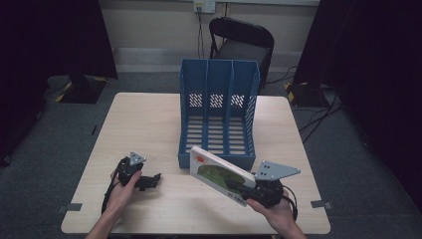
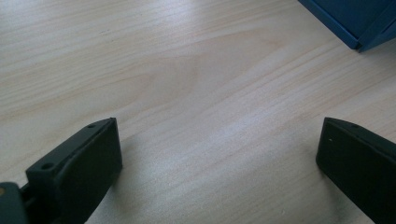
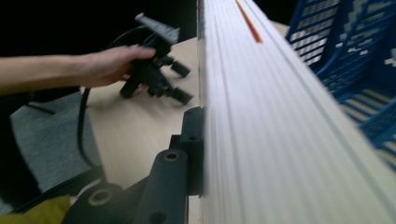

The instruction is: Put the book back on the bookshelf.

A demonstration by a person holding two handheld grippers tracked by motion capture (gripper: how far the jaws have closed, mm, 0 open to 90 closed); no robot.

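Note:
A white book [image 1: 217, 173] with a green and orange cover hangs tilted above the table's front right, just before the blue three-slot file rack [image 1: 219, 94]. My right gripper [image 1: 240, 189] is shut on its near lower end. In the right gripper view the book's page edge [image 3: 261, 116] runs up the middle, pressed against the black left finger [image 3: 192, 140], with the rack [image 3: 345, 56] to its right. My left gripper [image 1: 151, 180] rests low at the front left, jaws wide open. In the left gripper view nothing but bare wood lies between its fingers [image 2: 84, 158].
The light wooden table [image 1: 149, 119] has bare room left of the rack. A corner of the rack [image 2: 359, 23] shows in the left gripper view. The left hand and its gripper [image 3: 156, 77] show in the right gripper view. A black chair [image 1: 244, 42] stands behind the table.

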